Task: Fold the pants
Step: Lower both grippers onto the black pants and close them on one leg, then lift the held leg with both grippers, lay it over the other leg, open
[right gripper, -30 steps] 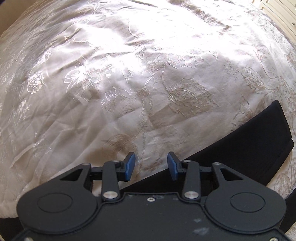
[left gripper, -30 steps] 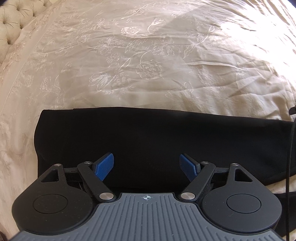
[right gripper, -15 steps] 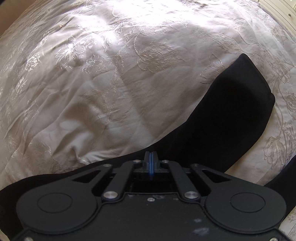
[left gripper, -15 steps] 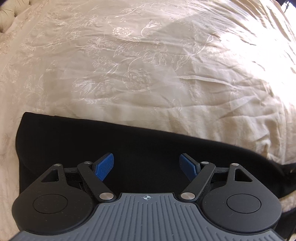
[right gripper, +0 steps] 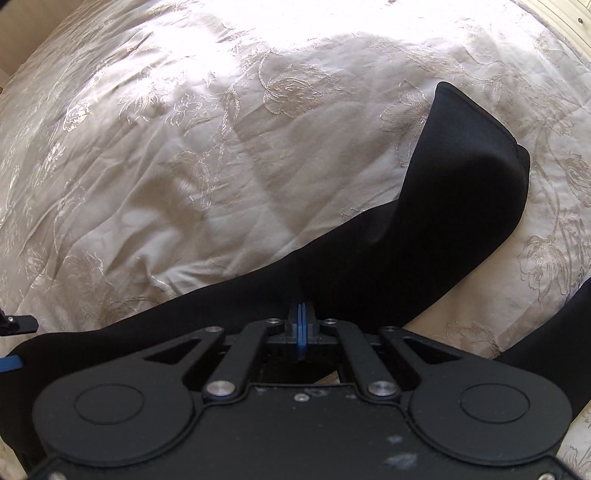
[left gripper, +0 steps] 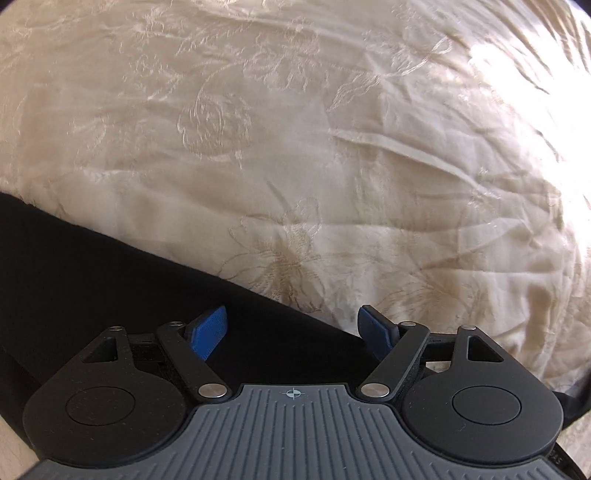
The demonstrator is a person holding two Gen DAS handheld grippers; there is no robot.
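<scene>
A cream bedspread [right gripper: 177,192] embroidered with flowers is spread wide and creased. Bright sunlight is thrown across its far part. Pale panelled furniture [right gripper: 561,22] is glimpsed far right.

The pants [right gripper: 461,192] are plain black with no pattern, a dark band across the lower frame in both views. The bedspread [left gripper: 295,147] is cream to pale beige satin, woven with tone-on-tone roses, leaves and trailing stems; it bleaches to near white at the upper right of the left wrist view and upper centre of the right wrist view. The left gripper [left gripper: 293,328] has bright blue pads on black links over a ribbed grey body. The right gripper [right gripper: 301,325] is matt black with blue pads
</scene>
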